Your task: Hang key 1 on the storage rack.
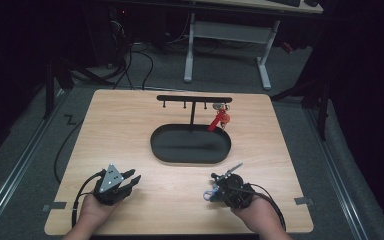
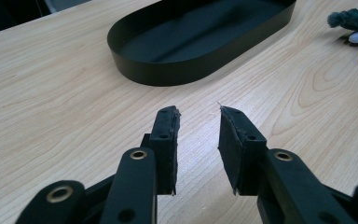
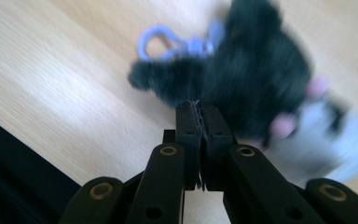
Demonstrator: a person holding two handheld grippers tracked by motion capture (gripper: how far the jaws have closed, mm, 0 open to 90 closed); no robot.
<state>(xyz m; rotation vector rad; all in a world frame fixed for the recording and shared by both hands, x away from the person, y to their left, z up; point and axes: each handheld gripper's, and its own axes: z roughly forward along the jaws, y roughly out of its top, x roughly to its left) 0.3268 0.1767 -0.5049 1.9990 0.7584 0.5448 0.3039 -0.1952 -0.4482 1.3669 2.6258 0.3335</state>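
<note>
A dark plush keychain toy (image 3: 256, 74) with a lilac clasp (image 3: 168, 42) lies on the wooden table (image 1: 130, 125), near its front right. My right gripper (image 3: 199, 109) is shut, pads pressed together, tips right at the toy's fur; whether any fur is caught I cannot tell. In the high view the right gripper (image 1: 217, 192) sits over the toy (image 1: 210, 195). My left gripper (image 1: 132, 177) rests at the front left, open and holding nothing (image 2: 198, 114). The toy (image 2: 354, 21) also lies at the far right of the left gripper view.
A black oval tray (image 1: 155, 145) sits mid-table, its wall (image 2: 168, 70) just ahead of the left gripper. Behind it stands a black T-shaped hook rack (image 1: 192, 99) with a red keychain (image 1: 219, 120) hanging at its right end. A white desk frame (image 1: 265, 65) stands beyond the table.
</note>
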